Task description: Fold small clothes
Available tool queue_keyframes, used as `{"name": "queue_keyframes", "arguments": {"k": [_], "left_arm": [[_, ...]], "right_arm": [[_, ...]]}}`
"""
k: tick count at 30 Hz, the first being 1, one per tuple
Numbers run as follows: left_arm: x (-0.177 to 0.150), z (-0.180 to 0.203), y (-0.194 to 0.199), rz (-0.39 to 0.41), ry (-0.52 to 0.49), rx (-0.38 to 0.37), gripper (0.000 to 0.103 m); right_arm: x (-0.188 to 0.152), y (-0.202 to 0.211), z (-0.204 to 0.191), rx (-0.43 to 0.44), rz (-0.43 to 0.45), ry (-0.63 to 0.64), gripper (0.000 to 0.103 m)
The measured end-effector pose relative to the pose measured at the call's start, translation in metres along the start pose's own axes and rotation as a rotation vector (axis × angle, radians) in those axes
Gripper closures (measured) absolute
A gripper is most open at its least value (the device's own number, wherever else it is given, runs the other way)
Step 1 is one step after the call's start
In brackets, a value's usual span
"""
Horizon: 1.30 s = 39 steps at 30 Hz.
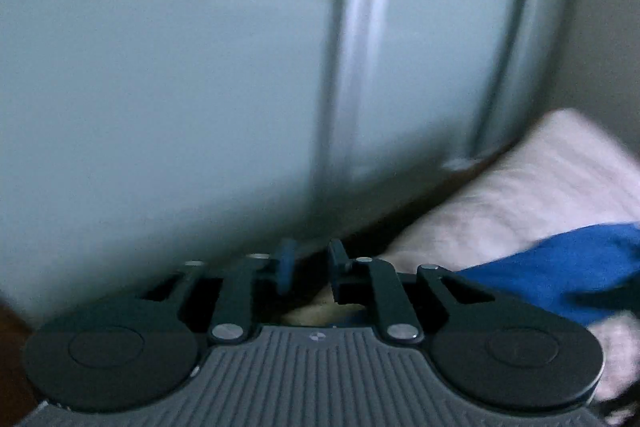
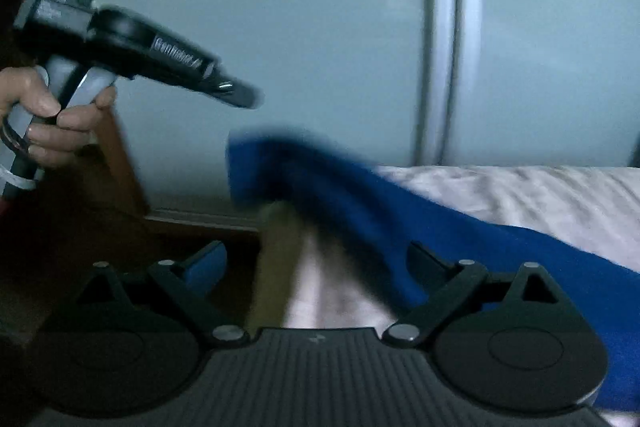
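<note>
Fingers [image 1: 286, 263] of the left gripper [image 1: 310, 265] sit narrowly apart with nothing between them, right gripper [image 2: 316, 267] spread wide and empty, blue garment [image 2: 360, 199] draped over the pale bed [image 2: 520, 195] beside it.

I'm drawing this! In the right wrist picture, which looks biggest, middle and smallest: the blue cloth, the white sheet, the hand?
1. Blue cloth, covers the most picture, though it lies nearest the camera.
2. White sheet, somewhat less, and the cloth hides part of it.
3. Hand, clearly smallest.
</note>
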State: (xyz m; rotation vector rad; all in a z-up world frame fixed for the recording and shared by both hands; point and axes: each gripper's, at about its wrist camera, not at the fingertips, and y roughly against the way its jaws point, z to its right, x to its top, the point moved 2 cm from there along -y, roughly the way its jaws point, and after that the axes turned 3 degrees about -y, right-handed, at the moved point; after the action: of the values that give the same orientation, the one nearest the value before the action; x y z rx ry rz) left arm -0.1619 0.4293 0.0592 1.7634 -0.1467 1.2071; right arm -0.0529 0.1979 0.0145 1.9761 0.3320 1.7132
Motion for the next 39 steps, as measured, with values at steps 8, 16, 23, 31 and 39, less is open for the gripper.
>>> {"name": "queue_keyframes", "arguments": {"k": [8, 16, 23, 31, 39], "left_arm": [[-0.012, 0.006, -0.006, -0.017, -0.005, -0.079, 0.032], [-0.042, -0.006, -0.026, -0.157, 0.261, -0.37, 0.031], [-0.067, -0.01, -0.04, -0.212, 0.427, -0.478, 0.096], [-0.051, -0.021, -0.007, -0.028, 0.423, -0.388, 0.102], [-0.04, -0.012, 0.012, -0.011, 0.375, -0.349, 0.091]], "right_arm": [[-0.002, 0.013, 0.072, -0.388, 0.139, -0.245, 0.006], [-0.01, -0.038, 0.065, -0.337, -0.044, -0.224, 0.004], [-0.008, -0.026, 0.046, -0.165, -0.05, -0.186, 0.005], [-0.008, -0.012, 0.013, -0.214, 0.027, 0.077, 0.005], [-0.017, -0.041, -0.063, -0.331, 0.075, 0.66, 0.015]]}}
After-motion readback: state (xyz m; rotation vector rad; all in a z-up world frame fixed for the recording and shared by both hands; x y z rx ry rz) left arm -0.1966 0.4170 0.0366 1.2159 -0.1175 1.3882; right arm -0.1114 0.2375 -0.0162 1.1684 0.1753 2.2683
